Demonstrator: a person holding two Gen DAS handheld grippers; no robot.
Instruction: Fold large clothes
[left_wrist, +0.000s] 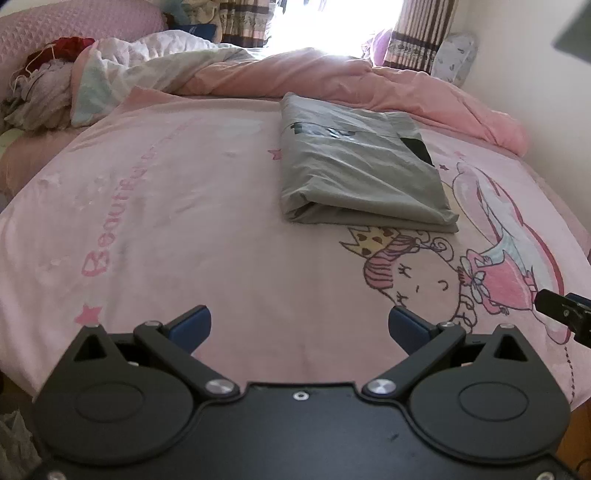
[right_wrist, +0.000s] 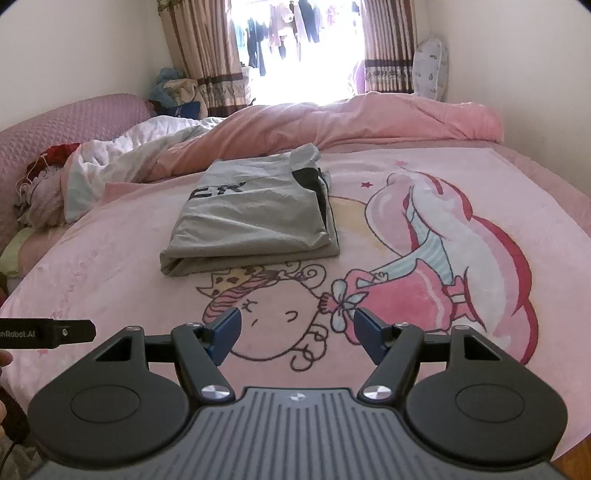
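Note:
A grey garment (left_wrist: 358, 173) with black lettering lies folded into a thick rectangle on the pink cartoon bedspread (left_wrist: 184, 229). In the right wrist view the same folded garment (right_wrist: 251, 218) sits ahead and left of centre. My left gripper (left_wrist: 300, 326) hangs open well short of it, above the near part of the bed, with nothing between its blue pads. My right gripper (right_wrist: 295, 332) is open too, over the printed cartoon face, nothing in it. Each gripper's tip shows at the edge of the other's view: the right gripper (left_wrist: 565, 310), the left gripper (right_wrist: 55, 332).
A crumpled pink duvet (right_wrist: 369, 118) runs along the far side of the bed. A heap of clothes (left_wrist: 40, 96) and a white quilt (right_wrist: 140, 147) lie at the far left by the pink headboard (right_wrist: 74, 114). Curtains (right_wrist: 199, 48) frame a bright window. A wall borders the right side.

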